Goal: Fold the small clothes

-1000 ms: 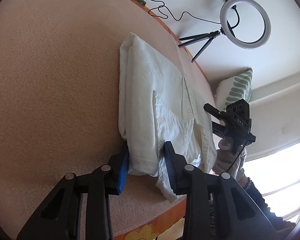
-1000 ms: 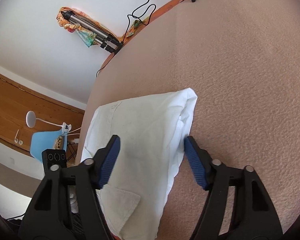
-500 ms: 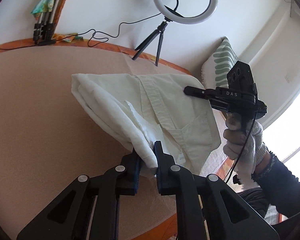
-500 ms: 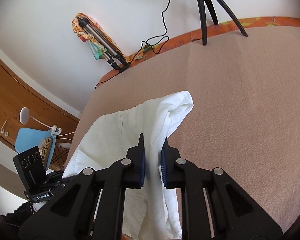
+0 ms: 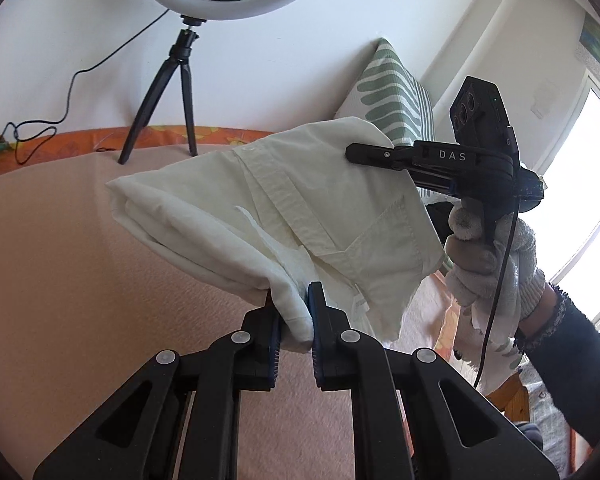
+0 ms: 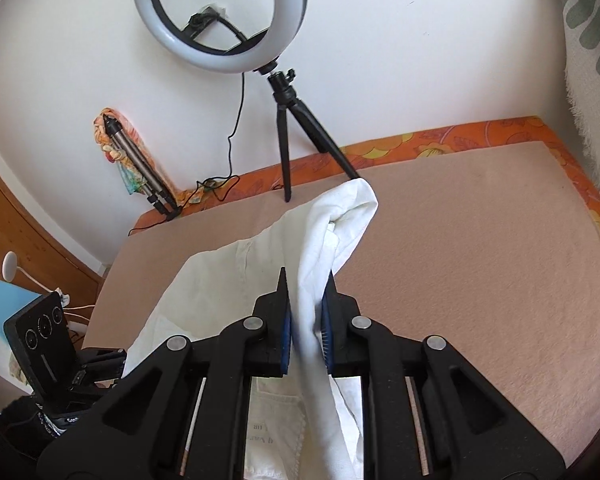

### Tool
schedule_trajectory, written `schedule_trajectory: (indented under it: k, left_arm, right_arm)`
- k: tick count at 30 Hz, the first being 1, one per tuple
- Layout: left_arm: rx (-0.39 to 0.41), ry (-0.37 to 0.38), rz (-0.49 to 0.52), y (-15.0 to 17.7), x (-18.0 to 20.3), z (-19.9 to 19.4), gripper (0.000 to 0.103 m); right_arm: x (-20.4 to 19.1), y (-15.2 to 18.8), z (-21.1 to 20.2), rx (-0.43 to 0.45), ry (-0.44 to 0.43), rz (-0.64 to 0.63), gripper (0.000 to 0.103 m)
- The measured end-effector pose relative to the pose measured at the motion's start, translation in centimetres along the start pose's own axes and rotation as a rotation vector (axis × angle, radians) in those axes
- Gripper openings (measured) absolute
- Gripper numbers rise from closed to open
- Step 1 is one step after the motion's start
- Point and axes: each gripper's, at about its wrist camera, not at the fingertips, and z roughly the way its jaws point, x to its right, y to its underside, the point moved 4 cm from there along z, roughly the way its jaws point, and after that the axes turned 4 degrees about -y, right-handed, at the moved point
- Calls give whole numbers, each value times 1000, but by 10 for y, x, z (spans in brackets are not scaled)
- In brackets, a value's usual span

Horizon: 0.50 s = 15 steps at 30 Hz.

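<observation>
The white shirt (image 5: 300, 208) hangs lifted above the pink bed cover (image 5: 80, 280), one folded edge clamped in the left gripper (image 5: 294, 320) and the other pinched tight in the right gripper (image 6: 306, 320), with the ring light (image 6: 220, 16) at the far edge.

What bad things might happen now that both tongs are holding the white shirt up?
1. The left tongs pinch only a bunched corner of the white shirt, so it might slip out.
2. The shirt hangs between them and the right tongs, so its earlier folds may come undone.
3. The ring light tripod stands close behind; swinging cloth could knock it.
</observation>
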Motion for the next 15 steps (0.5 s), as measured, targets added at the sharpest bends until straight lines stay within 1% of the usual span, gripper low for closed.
schedule_trajectory:
  k: [4,7,10,15]
  left_arm:
    - [-5,18,33,-18,19,43,11]
    - [-20,24,33,-24,23,69,11]
    - [-33,18,37,-27,24,88,11]
    - [-51,2,69,-26,29,106,11]
  right_arm:
    - [45,-19,-1,16,41,40,13]
    - [70,-25,3,13,70,42,13]
    - [89,-29,11,2,91,44,13]
    - [115,-32,20,-12,133,49,13]
